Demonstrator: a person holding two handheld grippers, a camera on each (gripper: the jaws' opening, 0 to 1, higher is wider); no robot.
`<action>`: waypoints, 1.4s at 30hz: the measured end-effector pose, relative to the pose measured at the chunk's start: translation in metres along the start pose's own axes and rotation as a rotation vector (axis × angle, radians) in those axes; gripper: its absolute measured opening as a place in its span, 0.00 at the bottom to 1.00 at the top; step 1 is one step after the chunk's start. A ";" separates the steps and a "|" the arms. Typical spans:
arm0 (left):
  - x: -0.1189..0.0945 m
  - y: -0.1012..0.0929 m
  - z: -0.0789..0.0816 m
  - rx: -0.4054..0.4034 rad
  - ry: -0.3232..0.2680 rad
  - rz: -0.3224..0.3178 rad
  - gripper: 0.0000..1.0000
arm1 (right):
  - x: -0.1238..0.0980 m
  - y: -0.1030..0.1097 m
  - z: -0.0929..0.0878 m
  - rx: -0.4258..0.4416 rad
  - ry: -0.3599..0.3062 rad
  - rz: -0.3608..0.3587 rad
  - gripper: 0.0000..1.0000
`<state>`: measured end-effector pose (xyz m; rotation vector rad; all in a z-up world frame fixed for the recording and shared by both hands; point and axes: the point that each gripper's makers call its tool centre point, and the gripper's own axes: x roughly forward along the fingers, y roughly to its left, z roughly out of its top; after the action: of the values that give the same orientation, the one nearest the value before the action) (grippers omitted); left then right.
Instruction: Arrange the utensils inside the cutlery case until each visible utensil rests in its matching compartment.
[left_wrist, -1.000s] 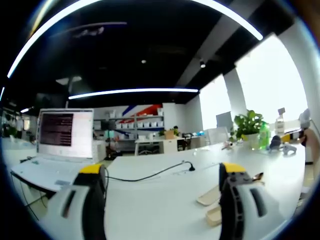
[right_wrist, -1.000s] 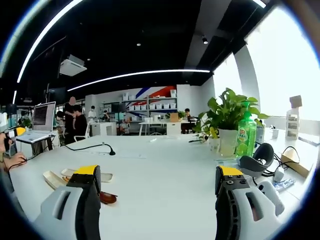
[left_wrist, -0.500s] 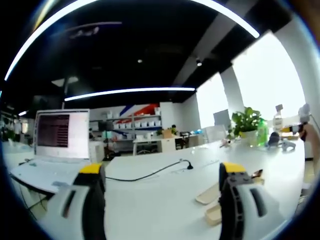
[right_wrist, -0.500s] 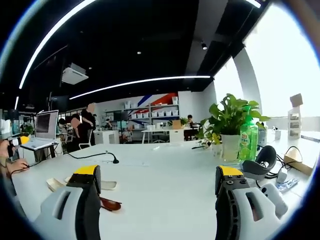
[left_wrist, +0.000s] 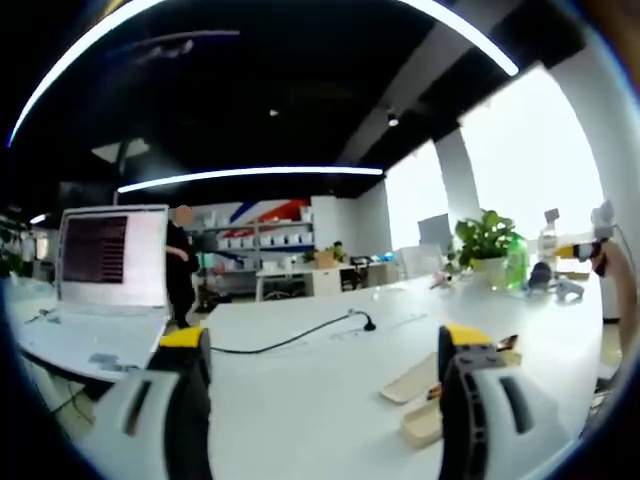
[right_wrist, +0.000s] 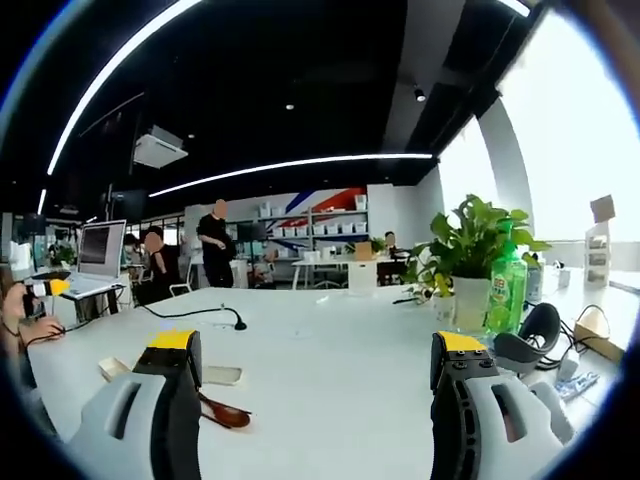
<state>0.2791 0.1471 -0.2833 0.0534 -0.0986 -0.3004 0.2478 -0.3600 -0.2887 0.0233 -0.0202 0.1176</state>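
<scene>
The white table (right_wrist: 330, 360) carries beige cutlery case pieces (right_wrist: 222, 375), low and to the left in the right gripper view. A dark brown wooden spoon (right_wrist: 225, 412) lies on the table just in front of them. My right gripper (right_wrist: 315, 345) is open with nothing between its jaws, above the table and right of the spoon. In the left gripper view the beige case pieces (left_wrist: 415, 378) lie beside the right jaw, with a brown utensil (left_wrist: 506, 345) behind it. My left gripper (left_wrist: 325, 345) is open and holds nothing. The other gripper (left_wrist: 585, 250) shows at far right, held by a hand.
A laptop (left_wrist: 100, 265) stands at the table's left end, and a black cable (left_wrist: 290, 338) crosses the middle. A potted plant (right_wrist: 470, 255), a green bottle (right_wrist: 507, 290) and headphones (right_wrist: 530, 335) stand at the right. People (right_wrist: 215, 250) stand in the background.
Both views have drifted slightly, so the cameras moved. The spoon and case pieces lie where they were. A person has walked into the background behind the laptop. Both grippers stay open.
</scene>
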 end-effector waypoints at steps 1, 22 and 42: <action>0.001 -0.002 0.000 0.003 -0.003 -0.009 1.00 | 0.000 0.000 0.001 0.005 -0.006 0.005 0.99; 0.019 -0.037 -0.015 0.034 0.021 -0.141 0.99 | 0.027 0.016 0.028 -0.143 0.024 0.139 0.95; 0.024 -0.053 -0.026 0.013 0.049 -0.188 0.99 | 0.053 0.074 0.018 -0.297 0.092 0.399 0.78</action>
<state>0.2890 0.0909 -0.3106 0.0832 -0.0473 -0.4860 0.2913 -0.2812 -0.2676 -0.2838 0.0505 0.5138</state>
